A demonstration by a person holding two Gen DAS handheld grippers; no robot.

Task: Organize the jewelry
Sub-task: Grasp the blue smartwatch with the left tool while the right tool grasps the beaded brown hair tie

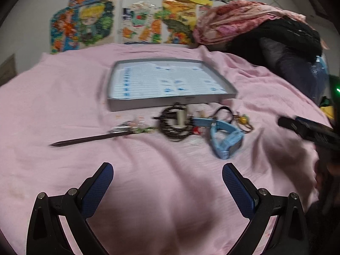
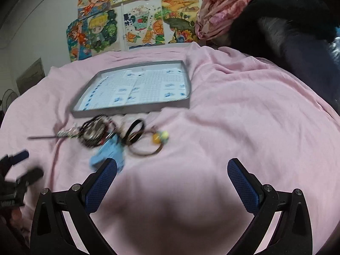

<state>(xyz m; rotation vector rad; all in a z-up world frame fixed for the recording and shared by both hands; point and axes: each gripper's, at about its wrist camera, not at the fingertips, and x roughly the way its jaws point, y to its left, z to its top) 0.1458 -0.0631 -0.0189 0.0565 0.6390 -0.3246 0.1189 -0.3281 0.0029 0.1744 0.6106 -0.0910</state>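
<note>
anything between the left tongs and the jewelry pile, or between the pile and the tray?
Nothing visible. Open left tongs face the jewelry pile across bare pink sheet, wrinkles only. The grey tray sits directly behind the pile with a low rim; no object lies between. Right tongs are open too, off to the side.

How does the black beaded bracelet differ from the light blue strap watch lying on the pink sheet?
The black beaded bracelet is a dark coil of small beads; the light blue strap watch is a broad, smooth band. The bracelet lies nearer the grey tray, while the watch sits closer to the grippers. In the left wrist view the bracelet is left of the watch. Both rest loose on the pink sheet, outside the tray, and neither is held.
</note>
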